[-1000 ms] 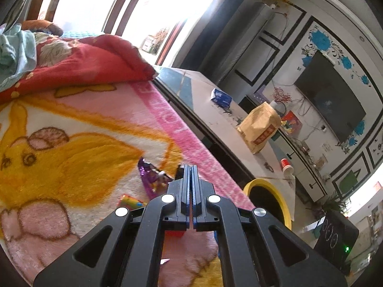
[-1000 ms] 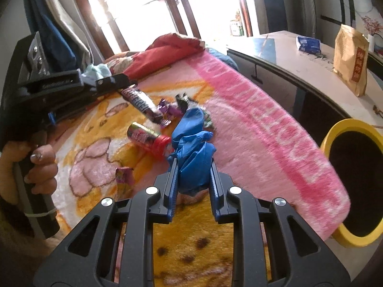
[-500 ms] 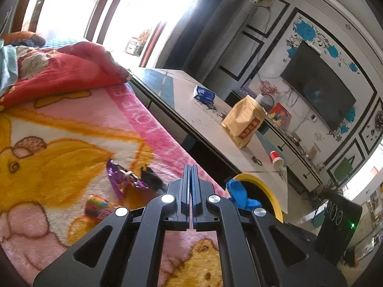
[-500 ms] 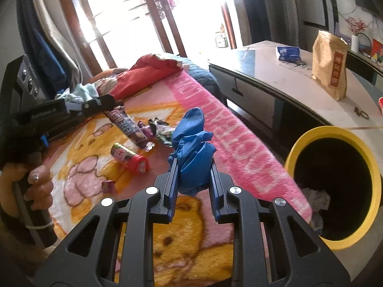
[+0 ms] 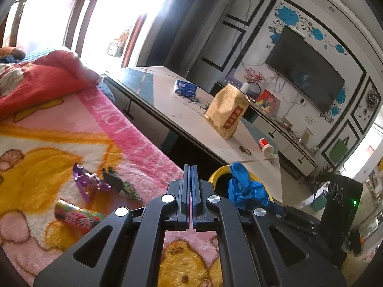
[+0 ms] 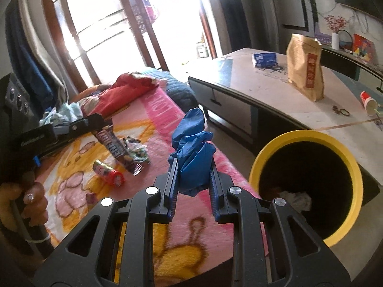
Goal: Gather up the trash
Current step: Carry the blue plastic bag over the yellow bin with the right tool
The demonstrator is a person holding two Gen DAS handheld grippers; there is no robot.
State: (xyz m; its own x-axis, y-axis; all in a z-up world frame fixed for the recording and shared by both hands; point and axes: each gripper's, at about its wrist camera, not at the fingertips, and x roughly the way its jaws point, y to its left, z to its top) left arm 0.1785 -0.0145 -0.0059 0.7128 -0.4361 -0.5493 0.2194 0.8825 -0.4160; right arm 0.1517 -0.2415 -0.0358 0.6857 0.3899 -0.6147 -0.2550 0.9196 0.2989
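Your right gripper [image 6: 192,192], jaws partly closed on the crumpled blue rubber glove [image 6: 193,154], is now much nearer the round yellow-rimmed black bin [image 6: 305,181] vs. a sec ago, so drop is close; left gripper [image 5: 190,198] clamps the long brown candy wrapper [image 6: 115,149].

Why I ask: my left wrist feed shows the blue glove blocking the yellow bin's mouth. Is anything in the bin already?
Observer: Yes. The right wrist view shows crumpled pale paper at the bottom of the yellow bin.
Operator: Is the glove over the opening?
Observer: Not in that view. The blue glove, clamped in the right gripper, shows left of the rim, against the pink blanket.
Operator: And my gripper, shut on nothing?
Observer: No. A brown snack wrapper looks pinched at the tip of the left gripper and hangs below it, hidden from your camera.
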